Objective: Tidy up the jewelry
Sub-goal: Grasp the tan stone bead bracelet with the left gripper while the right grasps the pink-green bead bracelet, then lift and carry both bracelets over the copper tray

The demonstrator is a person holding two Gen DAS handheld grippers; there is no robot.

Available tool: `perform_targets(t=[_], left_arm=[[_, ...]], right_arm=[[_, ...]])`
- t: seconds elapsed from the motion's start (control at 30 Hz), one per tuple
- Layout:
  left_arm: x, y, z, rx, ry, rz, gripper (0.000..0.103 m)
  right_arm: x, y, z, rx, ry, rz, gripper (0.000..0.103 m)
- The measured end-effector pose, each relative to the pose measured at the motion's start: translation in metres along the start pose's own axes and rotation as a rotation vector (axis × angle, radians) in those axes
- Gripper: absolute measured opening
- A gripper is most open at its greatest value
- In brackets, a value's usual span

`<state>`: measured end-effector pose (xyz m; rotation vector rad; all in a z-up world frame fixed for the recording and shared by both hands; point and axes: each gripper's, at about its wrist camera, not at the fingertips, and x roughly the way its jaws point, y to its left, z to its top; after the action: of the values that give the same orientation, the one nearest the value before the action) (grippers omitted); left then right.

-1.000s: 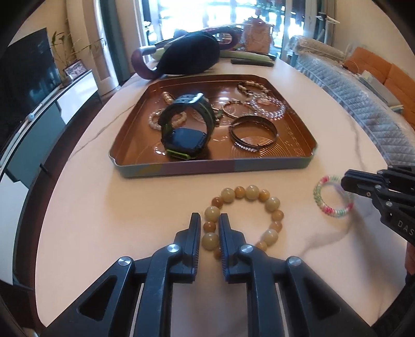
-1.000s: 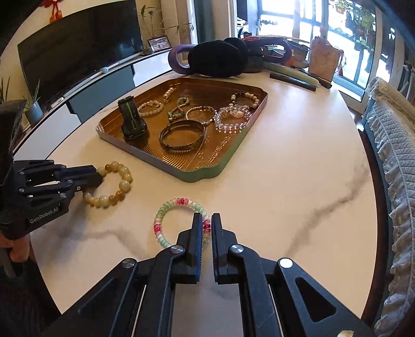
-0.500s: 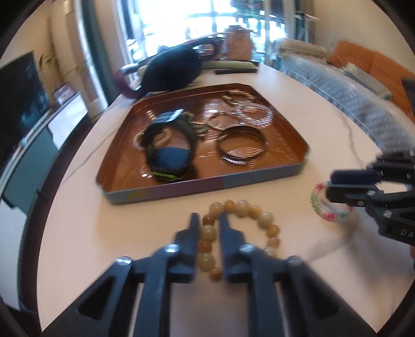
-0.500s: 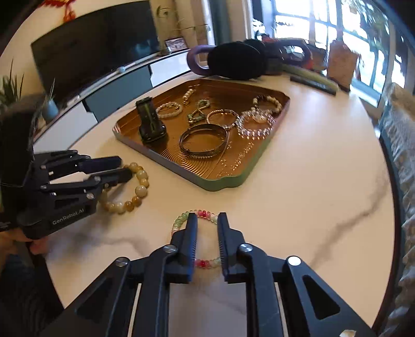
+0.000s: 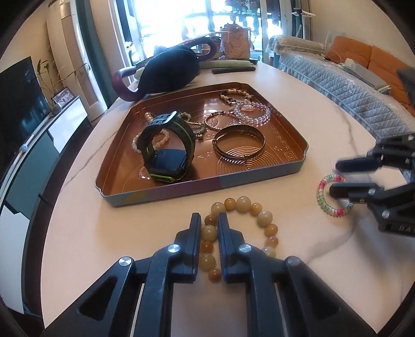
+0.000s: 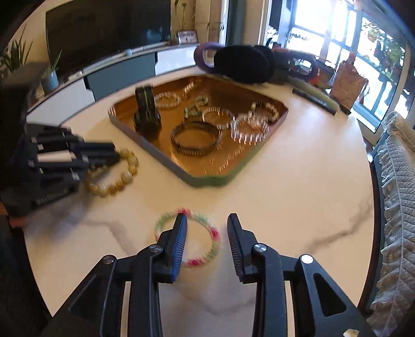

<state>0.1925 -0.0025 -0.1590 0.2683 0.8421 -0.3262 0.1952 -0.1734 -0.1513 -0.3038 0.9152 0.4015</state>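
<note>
At the bottom of the left wrist view, the left gripper point(image 5: 209, 220) has its fingers clamped on the near side of the amber bracelet point(image 5: 243, 228), which lies on the bench point(image 5: 77, 233), a pale marble-look top with thin grey veins and a rounded edge. At the bottom of the right wrist view, the right gripper point(image 6: 207, 220) has just been opening: its fingers stand apart, the left one inside the pastel bracelet point(image 6: 190, 238) and the other outside it, the ring lying flat on the bench with one arc between them and neither pressing it. Both bracelets sit near the front edge, outside the tray.

Past them, mid-frame, the copper tray point(image 5: 295, 168) holds a watch point(image 5: 168, 147), a metal bangle point(image 5: 238, 144) and several bead bracelets. Behind the tray, at upper centre, lie a dark bag point(image 5: 168, 71) and a flat remote-like bar point(image 5: 233, 69).

Beyond the bench, a TV point(image 5: 15, 103) and low cabinet point(image 5: 39, 153) fill the left edge, bright windows point(image 5: 181, 20) the top, and a quilted sofa point(image 5: 350, 85) the upper right.
</note>
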Motion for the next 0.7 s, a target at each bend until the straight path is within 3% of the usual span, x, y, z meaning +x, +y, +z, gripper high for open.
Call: perform_targets(t=[0.13,0.2,0.3,0.43,0.7], left_arm=[[0.001,0.001,0.000,-0.025,0.001,-0.014,0.013],[0.001,0.003,0.000,-0.049,0.004,-0.030,0.013],[0.000,0.003,0.000,-0.074,0.017,-0.057,0.013],[-0.006,-0.003,-0.002,-0.093,0.021,-0.080,0.013],[-0.047,-0.007,0.007,-0.127,-0.097,-0.083,0.013]], right_arm=[[0.000,0.001,-0.003,-0.008,-0.028,-0.003,0.029],[0.000,0.003,-0.003,-0.007,-0.031,0.043,0.009],[0.001,0.004,-0.002,0.005,-0.023,0.051,0.005],[0.001,0.003,0.002,0.070,-0.031,0.007,0.005],[-0.027,-0.002,0.013,0.227,-0.115,-0.040,0.005]])
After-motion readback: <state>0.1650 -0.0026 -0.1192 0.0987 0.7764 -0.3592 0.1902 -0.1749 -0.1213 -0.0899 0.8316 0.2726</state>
